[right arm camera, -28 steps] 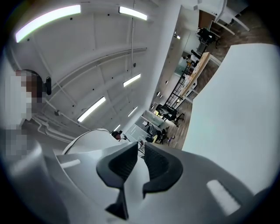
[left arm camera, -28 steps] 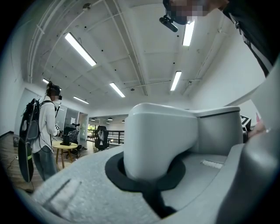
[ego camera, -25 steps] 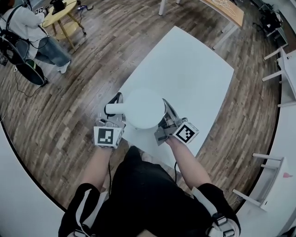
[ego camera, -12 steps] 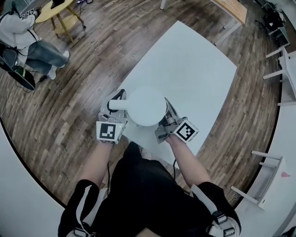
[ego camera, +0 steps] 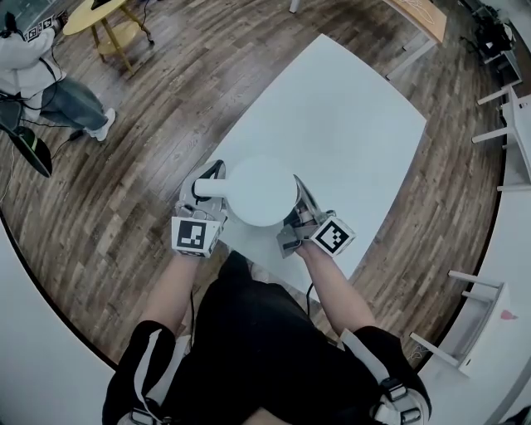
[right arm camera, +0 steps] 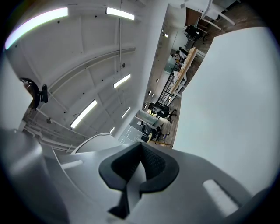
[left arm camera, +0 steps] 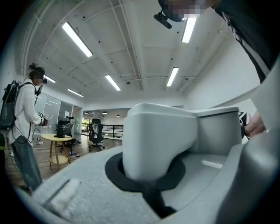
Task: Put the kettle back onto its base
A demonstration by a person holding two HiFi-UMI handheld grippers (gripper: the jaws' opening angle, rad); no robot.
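Note:
The white kettle [ego camera: 261,192] shows from above over the near left corner of the white table [ego camera: 348,124]. Its handle [ego camera: 207,190] points left. My left gripper [ego camera: 206,184] is shut on that handle, which fills the space between the jaws as a thick white bar [left arm camera: 159,140]. My right gripper [ego camera: 300,197] lies against the kettle's right side, shut, its black pads [right arm camera: 148,164] meeting with nothing between them. The kettle's rounded top [right arm camera: 94,142] rises just behind the right gripper's jaws. The kettle hides whatever is under it, so no base can be seen.
The table stretches away to the upper right. Wooden floor [ego camera: 149,149] surrounds it. A person [ego camera: 33,75] stands by a small yellow table [ego camera: 104,21] at the far left. White chairs [ego camera: 481,324] and another desk [ego camera: 415,17] stand to the right and back.
The kettle and both grippers have kept nearly the same place and grip. The person at the far left has drifted toward the picture's edge.

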